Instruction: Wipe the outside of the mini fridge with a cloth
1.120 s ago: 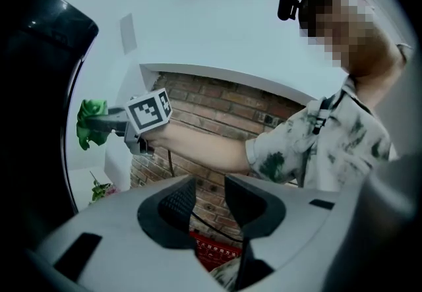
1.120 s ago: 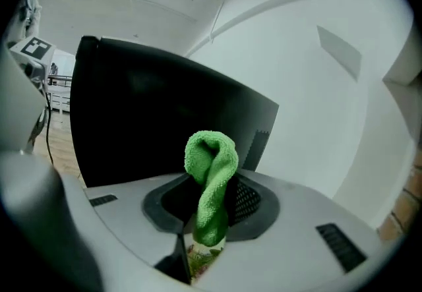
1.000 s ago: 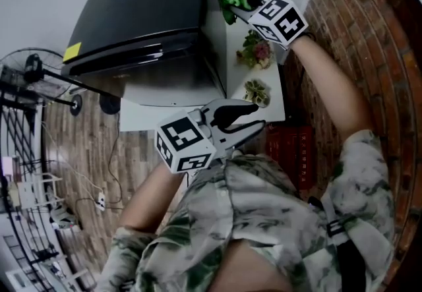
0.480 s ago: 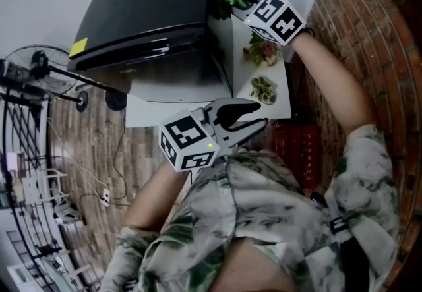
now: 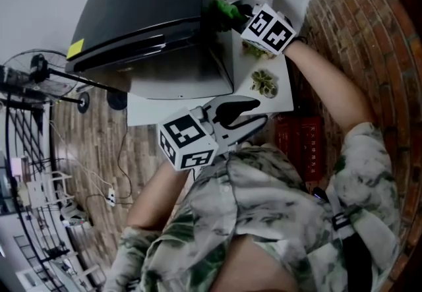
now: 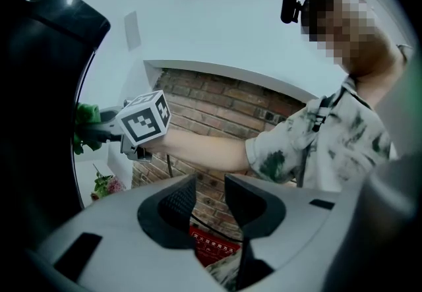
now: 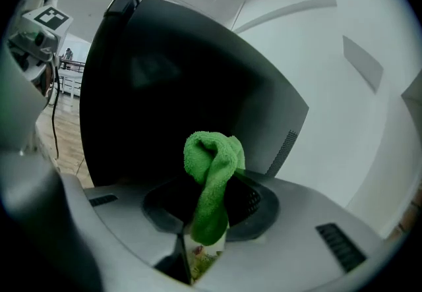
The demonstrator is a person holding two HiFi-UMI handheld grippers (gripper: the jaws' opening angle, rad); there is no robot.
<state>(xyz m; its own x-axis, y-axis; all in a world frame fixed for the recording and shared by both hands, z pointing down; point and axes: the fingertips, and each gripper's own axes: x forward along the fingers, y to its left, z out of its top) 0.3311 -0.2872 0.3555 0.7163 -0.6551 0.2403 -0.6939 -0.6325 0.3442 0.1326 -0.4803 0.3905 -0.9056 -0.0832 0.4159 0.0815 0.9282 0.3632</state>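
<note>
Green cloth (image 7: pixel 210 172) is clamped in the right gripper (image 7: pixel 212 204), bunched at the jaw tips, with the mini fridge (image 7: pixel 165 86) side wall set straight ahead, seemingly touched; left gripper (image 6: pixel 210 195) is held well back, jaws parted, nothing between them.

place: was likely a room in a home
signs: brick wall (image 5: pixel 356 14), plank floor (image 5: pixel 86 146), standing fan (image 5: pixel 30 70) and flowers (image 5: pixel 262 84) stood around the mini fridge (image 5: pixel 145 14)

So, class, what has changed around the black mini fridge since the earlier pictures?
The right gripper, shut on the green fluffy cloth, has shifted slightly toward the black mini fridge, bringing the cloth up to its side. The left gripper stays open and empty by the person's chest; the fridge has not moved.
</note>
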